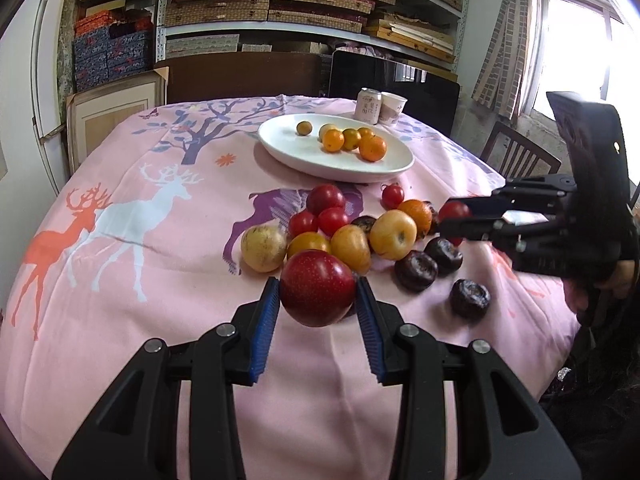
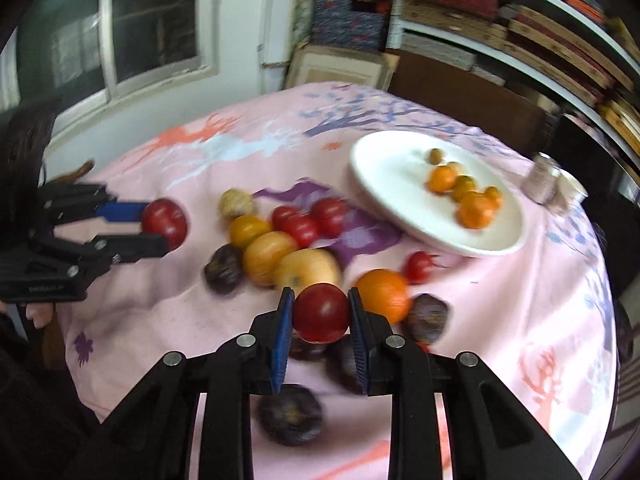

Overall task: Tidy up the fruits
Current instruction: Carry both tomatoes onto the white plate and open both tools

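My left gripper (image 1: 317, 294) is shut on a large red apple (image 1: 318, 286), held just above the pink cloth; the same apple (image 2: 165, 222) shows at the left in the right wrist view. My right gripper (image 2: 321, 312) is shut on a small red tomato (image 2: 322, 313), lifted over the pile; from the left wrist it appears at the right, gripper (image 1: 448, 216) on tomato (image 1: 454, 212). Between them lies a heap of red tomatoes (image 1: 326, 198), yellow fruits (image 1: 392, 234), an orange (image 1: 416, 210) and dark purple fruits (image 1: 416, 270). A white plate (image 1: 288, 152) behind holds several small oranges (image 1: 372, 148).
A drinks can (image 1: 367, 105) and a paper cup (image 1: 393, 109) stand behind the plate. A wooden chair (image 1: 520, 152) sits at the table's right edge. Shelves of boxes (image 1: 280, 0) fill the back wall. A person's hand (image 1: 620, 276) holds the right gripper.
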### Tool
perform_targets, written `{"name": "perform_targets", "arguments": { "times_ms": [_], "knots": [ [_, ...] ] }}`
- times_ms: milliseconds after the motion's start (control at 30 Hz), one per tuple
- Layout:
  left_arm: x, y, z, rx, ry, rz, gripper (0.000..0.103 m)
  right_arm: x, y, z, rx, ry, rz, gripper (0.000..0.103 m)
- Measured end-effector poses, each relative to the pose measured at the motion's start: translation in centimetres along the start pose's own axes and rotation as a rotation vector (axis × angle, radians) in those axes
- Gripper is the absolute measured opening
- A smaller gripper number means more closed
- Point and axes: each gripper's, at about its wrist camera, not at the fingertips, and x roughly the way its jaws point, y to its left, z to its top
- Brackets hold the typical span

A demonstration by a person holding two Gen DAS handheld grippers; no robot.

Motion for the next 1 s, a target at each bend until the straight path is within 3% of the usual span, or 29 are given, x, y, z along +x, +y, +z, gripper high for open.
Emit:
{"name": "perform_targets", "arguments": {
  "times_ms": [300, 533, 800, 867, 967, 1000],
  "knots": [
    [1.1, -1.7, 5.3, 0.044, -0.041, -0.018, 0.038, -3.4, -9.1, 0.4, 0.3, -0.146, -0.034, 0.027],
    [6.8, -2.0, 12.2, 0.05, -0.033, -0.019, 0.038, 0.2, -12.3, 3.6, 0.378, -0.16, -0.036, 0.027],
    [15.7, 0.0, 15.5, 0.02, 0.078, 0.026, 0.038, 6.4, -13.2, 6.4, 0.391, -0.116, -0.027, 0.03],
    [17.2, 1.1, 15.6, -0.008, 0.108, 0.019, 0.043, 7.5, -12.9, 7.1, 0.374, -0.12, -0.049, 0.057],
    [16.7, 2.5, 15.7, -0.069, 0.072, 0.031, 0.064, 7.5, -12.4, 7.3, 0.366, -0.138, -0.06, 0.059],
    [16.0, 2.8, 15.7, -0.076, 0.05, 0.028, 0.066, 7.2, -12.3, 7.1, 0.368, -0.14, -0.061, 0.059]
  ]
}}
